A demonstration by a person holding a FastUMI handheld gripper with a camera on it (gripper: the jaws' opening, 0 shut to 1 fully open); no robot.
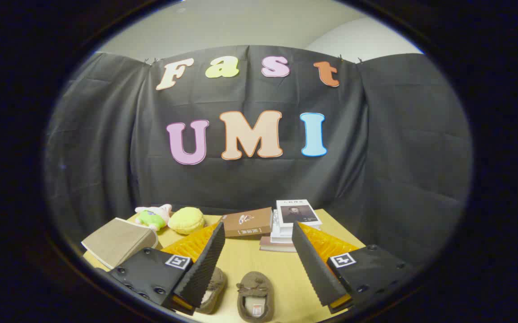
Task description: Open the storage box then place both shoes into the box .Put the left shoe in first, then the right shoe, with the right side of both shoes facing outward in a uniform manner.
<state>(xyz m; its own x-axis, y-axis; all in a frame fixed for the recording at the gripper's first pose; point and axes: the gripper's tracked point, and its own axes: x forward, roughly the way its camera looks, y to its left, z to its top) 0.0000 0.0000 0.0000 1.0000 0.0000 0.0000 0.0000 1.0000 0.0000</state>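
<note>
Gripper view. Two shoes rest on a pale wooden table (281,282), side by side and close together, toes pointing away from the camera. The right-hand shoe (254,296) is a brown, suede-like moccasin with a small bow on its vamp and a pale lining with a label visible in its opening. The left-hand shoe (211,291) appears to match it in colour and shape; most of it is hidden behind the left finger.

The gripper (259,242) is released: its two black, ribbed fingers (205,264) stand wide apart, with nothing between their pads. Both shoes lie below and between the fingers, nearer the camera than the fingertips. The right-hand shoe sits in the open gap, apart from both fingers; the left-hand shoe lies partly behind the left finger, and contact cannot be determined.

Beyond the fingertips: a brown book (246,223), a stack of books (292,222) with a white one on top, a yellow round plush (186,220) and a green-and-white plush toy (153,215). A beige storage box (117,242) lies tilted, just beyond the left finger's base, its lid seemingly shut.
</note>
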